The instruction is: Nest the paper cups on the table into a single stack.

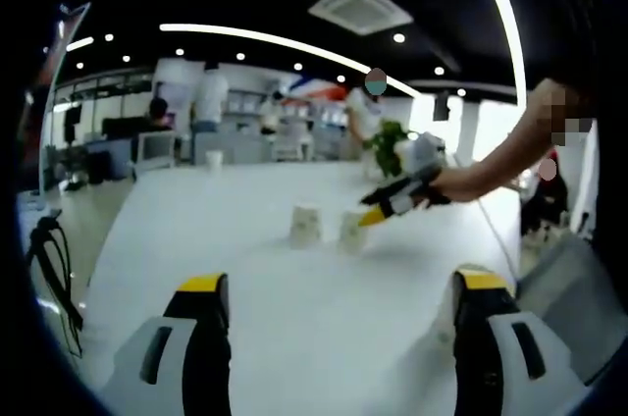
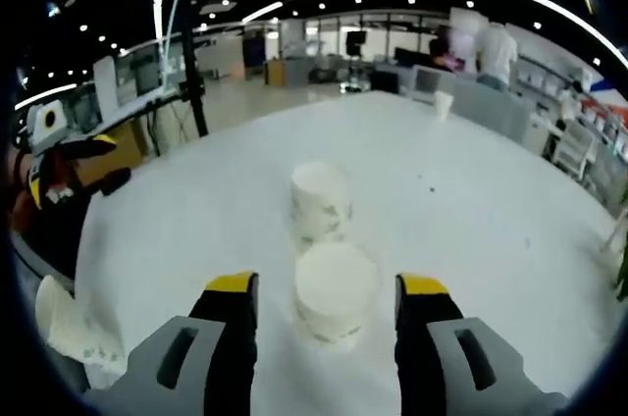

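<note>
Paper cups are sitting upside down, mid-counter (image 2: 471, 200): near cup (image 2: 336, 290) just ahead of the open, empty right gripper (image 2: 327, 308), far cup (image 2: 320, 202) behind it. Advice: centre the fingers, closing gently. Left gripper (image 1: 339, 303) is hanging open, empty, well back. Left gripper view is showing the cups side by side; right gripper view is catching a third cup (image 2: 57, 310) lying at the counter's edge.

The worktop (image 2: 491, 200) is white and wide, with a smooth surface. Two white paper cups (image 2: 321, 202) stand on it upside down, one just behind the other, near its middle. A third cup (image 2: 444, 103) stands far away, close to the far edge. One more cup (image 2: 51, 310) lies on its side at the near left edge in the right gripper view.
</note>
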A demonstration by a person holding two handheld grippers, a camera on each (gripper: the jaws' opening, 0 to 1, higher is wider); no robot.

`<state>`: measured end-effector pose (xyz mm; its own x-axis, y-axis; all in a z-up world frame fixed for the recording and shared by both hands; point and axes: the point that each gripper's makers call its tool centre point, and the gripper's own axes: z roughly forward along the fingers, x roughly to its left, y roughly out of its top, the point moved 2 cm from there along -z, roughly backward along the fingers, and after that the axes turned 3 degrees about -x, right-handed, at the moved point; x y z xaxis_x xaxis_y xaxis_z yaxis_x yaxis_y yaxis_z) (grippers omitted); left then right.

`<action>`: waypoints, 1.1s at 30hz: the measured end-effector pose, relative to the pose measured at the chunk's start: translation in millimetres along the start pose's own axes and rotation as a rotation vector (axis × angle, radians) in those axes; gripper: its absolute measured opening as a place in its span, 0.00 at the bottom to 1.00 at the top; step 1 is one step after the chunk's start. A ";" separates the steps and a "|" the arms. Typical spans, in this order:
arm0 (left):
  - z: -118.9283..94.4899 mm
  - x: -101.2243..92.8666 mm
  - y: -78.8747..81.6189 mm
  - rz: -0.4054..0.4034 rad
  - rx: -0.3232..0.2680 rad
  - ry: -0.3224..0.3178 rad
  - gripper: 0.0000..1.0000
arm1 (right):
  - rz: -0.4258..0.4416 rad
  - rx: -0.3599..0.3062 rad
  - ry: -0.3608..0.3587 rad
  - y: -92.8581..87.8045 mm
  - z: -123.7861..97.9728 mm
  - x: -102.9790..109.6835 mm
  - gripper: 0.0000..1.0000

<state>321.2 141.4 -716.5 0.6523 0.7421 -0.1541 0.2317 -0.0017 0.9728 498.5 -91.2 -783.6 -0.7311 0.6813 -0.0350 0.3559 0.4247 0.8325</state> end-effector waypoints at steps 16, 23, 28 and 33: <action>-0.6 2.2 -0.4 -0.011 0.005 0.004 0.92 | -0.026 0.029 0.006 -3.7 10.2 0.0 0.36; -3.9 2.7 1.4 -0.005 0.002 0.003 0.91 | -0.025 0.012 0.012 1.1 0.7 3.8 0.35; -5.7 -0.2 1.2 -0.006 0.006 0.001 0.91 | -0.031 0.005 0.018 3.2 -8.5 7.0 0.35; -5.7 -4.8 5.0 -0.005 -0.002 -0.003 0.91 | -0.014 -0.017 0.008 9.2 -22.0 7.6 0.35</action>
<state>315.1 141.7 -709.9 0.6535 0.7399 -0.1598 0.2339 0.0034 0.9723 483.4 -95.2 -764.1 -0.7406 0.6706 -0.0426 0.3355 0.4240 0.8412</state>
